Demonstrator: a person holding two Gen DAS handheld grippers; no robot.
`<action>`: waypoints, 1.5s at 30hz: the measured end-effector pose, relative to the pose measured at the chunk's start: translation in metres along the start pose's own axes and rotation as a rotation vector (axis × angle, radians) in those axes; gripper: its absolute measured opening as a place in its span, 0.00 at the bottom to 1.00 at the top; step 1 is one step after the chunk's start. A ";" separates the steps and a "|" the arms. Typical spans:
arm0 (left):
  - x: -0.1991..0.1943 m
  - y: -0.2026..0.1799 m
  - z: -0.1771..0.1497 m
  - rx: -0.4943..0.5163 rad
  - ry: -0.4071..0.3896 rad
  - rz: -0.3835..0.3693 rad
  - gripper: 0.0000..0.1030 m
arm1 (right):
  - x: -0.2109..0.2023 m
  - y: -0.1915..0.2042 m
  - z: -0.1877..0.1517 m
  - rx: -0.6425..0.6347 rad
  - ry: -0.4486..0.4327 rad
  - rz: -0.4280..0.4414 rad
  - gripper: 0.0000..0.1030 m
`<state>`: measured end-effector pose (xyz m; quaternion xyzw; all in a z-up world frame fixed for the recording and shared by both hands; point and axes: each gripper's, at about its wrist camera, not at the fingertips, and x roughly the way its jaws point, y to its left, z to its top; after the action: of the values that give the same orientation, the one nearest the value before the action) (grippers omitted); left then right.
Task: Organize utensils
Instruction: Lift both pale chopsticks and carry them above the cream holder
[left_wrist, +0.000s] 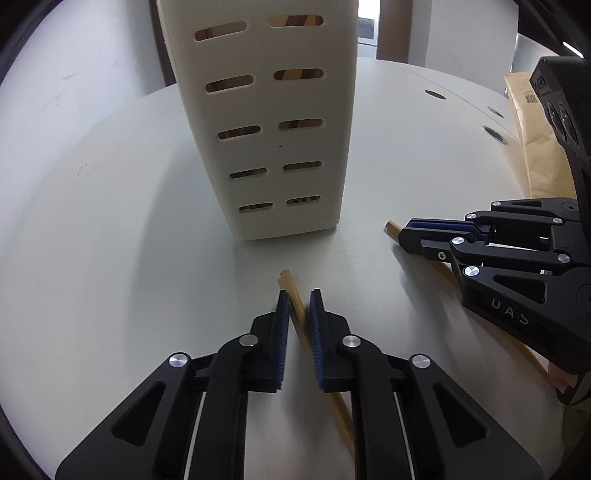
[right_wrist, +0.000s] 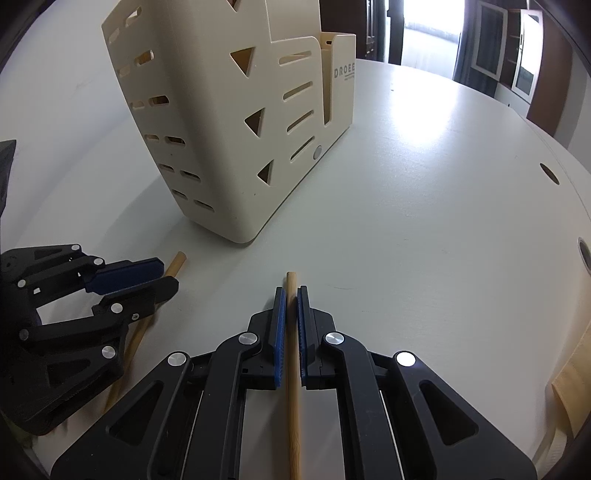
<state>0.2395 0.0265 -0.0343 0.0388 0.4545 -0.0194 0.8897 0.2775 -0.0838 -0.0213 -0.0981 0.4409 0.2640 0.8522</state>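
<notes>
Bamboo, pale and round in section, makes up both chopsticks lying on the white table (left_wrist: 110, 229). The left gripper (left_wrist: 298, 301) straddles one chopstick (left_wrist: 295, 299), which runs slantwise between the blue pads; the pads stand a little apart from it, so the claw is released rather than clenched. The right gripper (right_wrist: 291, 295) has its pads pressed against the other chopstick (right_wrist: 293, 369), grasping it along its length, with the blunt tip poking out ahead of the fingertips.

The cream plastic utensil holder (left_wrist: 266, 122) stands upright on the table just beyond both tools. From the left wrist only its narrow end wall shows, pierced by two columns of slots through which more wooden pieces can be glimpsed inside. The right wrist shows the long side wall (right_wrist: 221, 122), with triangular cut-outs, slanted slots, a stepped top edge and the letters "DROEE" on a lower end compartment.

The left wrist view also shows the right gripper (left_wrist: 406, 230) from the side, low over its chopstick (left_wrist: 391, 227), and a brown paper package (left_wrist: 532, 147) at the table's far right. The right wrist view shows the left gripper (right_wrist: 166, 277) beside its chopstick (right_wrist: 175, 264).
</notes>
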 end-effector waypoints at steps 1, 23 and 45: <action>-0.001 -0.002 -0.001 0.006 -0.003 0.001 0.09 | -0.002 -0.001 -0.001 0.012 -0.011 0.003 0.07; -0.079 0.017 0.010 -0.060 -0.210 -0.043 0.06 | -0.080 0.013 0.006 0.047 -0.240 0.059 0.07; -0.185 0.021 0.011 -0.130 -0.483 -0.035 0.06 | -0.170 0.028 0.021 0.009 -0.502 0.096 0.07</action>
<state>0.1415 0.0459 0.1236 -0.0323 0.2294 -0.0144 0.9727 0.1971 -0.1134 0.1291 -0.0045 0.2210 0.3182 0.9219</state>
